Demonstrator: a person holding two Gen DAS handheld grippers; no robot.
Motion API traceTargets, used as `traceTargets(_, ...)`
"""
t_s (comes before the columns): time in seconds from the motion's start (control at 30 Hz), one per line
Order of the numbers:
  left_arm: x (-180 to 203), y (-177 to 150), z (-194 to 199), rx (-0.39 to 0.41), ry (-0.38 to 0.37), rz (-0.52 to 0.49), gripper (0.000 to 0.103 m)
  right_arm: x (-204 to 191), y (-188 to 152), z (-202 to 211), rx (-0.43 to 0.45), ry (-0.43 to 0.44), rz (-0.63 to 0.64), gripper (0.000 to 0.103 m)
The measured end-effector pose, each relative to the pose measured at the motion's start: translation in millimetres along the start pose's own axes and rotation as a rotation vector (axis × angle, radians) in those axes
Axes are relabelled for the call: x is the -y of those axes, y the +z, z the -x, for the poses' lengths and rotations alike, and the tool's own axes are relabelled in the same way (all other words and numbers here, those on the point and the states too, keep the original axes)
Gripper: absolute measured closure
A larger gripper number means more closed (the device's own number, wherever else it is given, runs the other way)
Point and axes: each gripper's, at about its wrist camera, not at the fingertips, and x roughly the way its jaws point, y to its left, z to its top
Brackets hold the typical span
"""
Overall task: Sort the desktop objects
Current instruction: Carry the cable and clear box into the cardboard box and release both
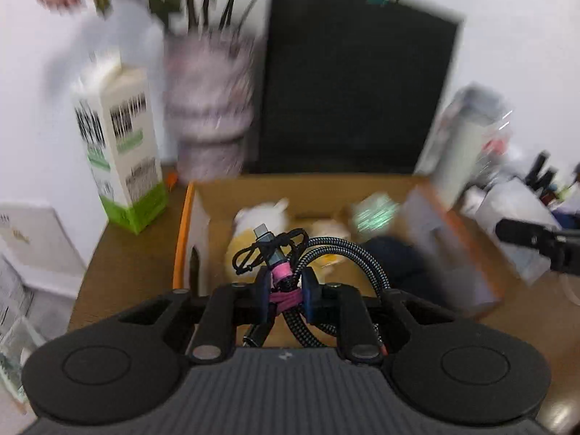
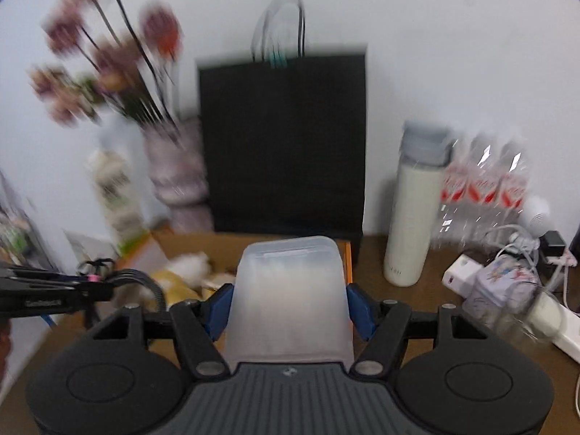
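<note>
Perhaps no legible text (blur)

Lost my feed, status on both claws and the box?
Left claw shut on cable bundle. Right claw shut on frosted container. Both short of cardboard box; nothing blocking.

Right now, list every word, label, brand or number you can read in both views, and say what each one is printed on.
None can be read as it stands.
Carton: black blocks of print above green bands, smeared by motion blur.
Left gripper: small white lettering on its side, too small and blurred.
Bottle pack: red and white labels, blurred.
Papers: faint print, unreadable.
Frosted box in the right gripper: no print visible.
</note>
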Motion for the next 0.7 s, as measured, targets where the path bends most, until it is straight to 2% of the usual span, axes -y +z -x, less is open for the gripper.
traceTargets(0.07, -7, 0, -23, -0.045, 0.034, -0.019, 0.085, -7, 2, -40, -0.06, -0.058, 0.027, 0.038)
traceTargets(0.2, -14, -12, -38, -0.074, 0.059, -0.101, 0.084, -22, 2, -104, -0.156, -0.154, 0.128, 0.038)
traceTargets(0.3, -11, -15, -53, -0.137, 0.077, -0.168, 0.084, -30, 2, -142, -0.208, -0.227, 0.186, 0.038)
traceTargets(0.37, -9, -18, -63, -0.176, 0.072, -0.185, 0.079, -38, 1, -158, -0.226, -0.231, 0.22, 0.038)
traceTargets(0.43, -10, -17, -67, -0.176, 0.065, -0.182, 0.078, -41, 2, -164, -0.206, -0.216, 0.223, 0.037)
traceTargets(0.5, -15, -11, -64, -0.16, 0.044, -0.15, 0.067, -30, 6, -166, -0.205, -0.134, 0.126, 0.037)
traceTargets(0.57, -19, -3, -60, -0.141, 0.019, -0.104, 0.041, -16, 9, -167, -0.221, -0.052, 0.019, 0.038)
traceTargets(0.6, -21, 2, -56, -0.132, 0.012, -0.079, 0.035, -10, 9, -168, -0.237, -0.023, -0.015, 0.037)
traceTargets(0.67, -23, 11, -51, -0.116, 0.012, -0.031, 0.014, 0, 10, -164, -0.276, 0.0, -0.083, 0.034)
traceTargets(0.7, -24, 14, -45, -0.108, 0.016, -0.005, 0.014, 5, 11, -158, -0.271, 0.006, -0.112, 0.034)
